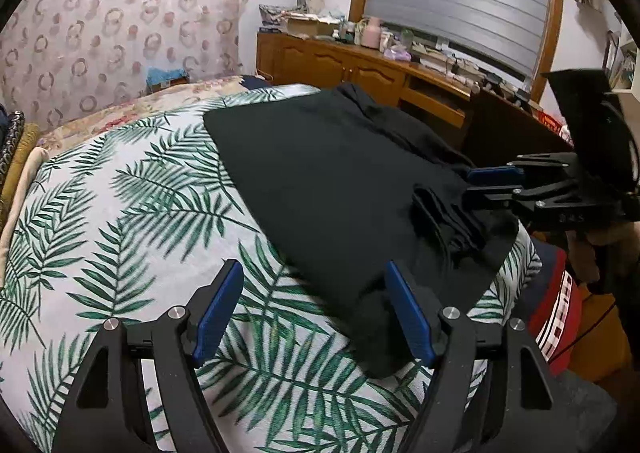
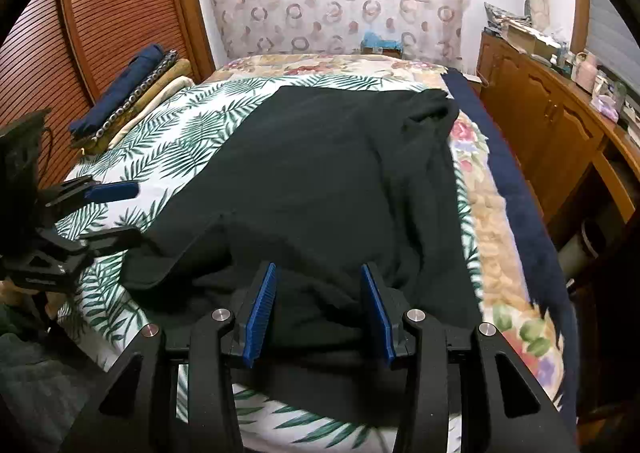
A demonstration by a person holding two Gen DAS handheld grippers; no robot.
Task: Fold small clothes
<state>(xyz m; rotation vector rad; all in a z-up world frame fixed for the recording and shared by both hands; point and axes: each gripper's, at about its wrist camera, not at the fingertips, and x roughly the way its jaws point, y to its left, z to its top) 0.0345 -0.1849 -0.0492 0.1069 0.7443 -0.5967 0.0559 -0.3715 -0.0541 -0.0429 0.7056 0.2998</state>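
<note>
A black garment (image 1: 320, 173) (image 2: 320, 173) lies spread on the palm-leaf bed cover (image 1: 120, 213) (image 2: 180, 133), with one part bunched at its far right. My left gripper (image 1: 314, 313) (image 2: 114, 215) is open wide at the garment's near left corner. Its right finger (image 1: 408, 317) rests over the black cloth and its left finger is over the bare cover. My right gripper (image 2: 319, 313) (image 1: 480, 185) is open above the garment's rumpled near edge. Cloth lies under and between its blue pads (image 2: 260, 313), which do not press on it.
A stack of folded fabrics (image 2: 132, 93) lies along the bed's left side by a louvred wooden door (image 2: 100, 13). A floral quilt (image 2: 500, 233) and a navy blanket (image 2: 520, 193) run along the right side. Beyond them stands a cluttered wooden cabinet (image 2: 540, 113) (image 1: 340, 61).
</note>
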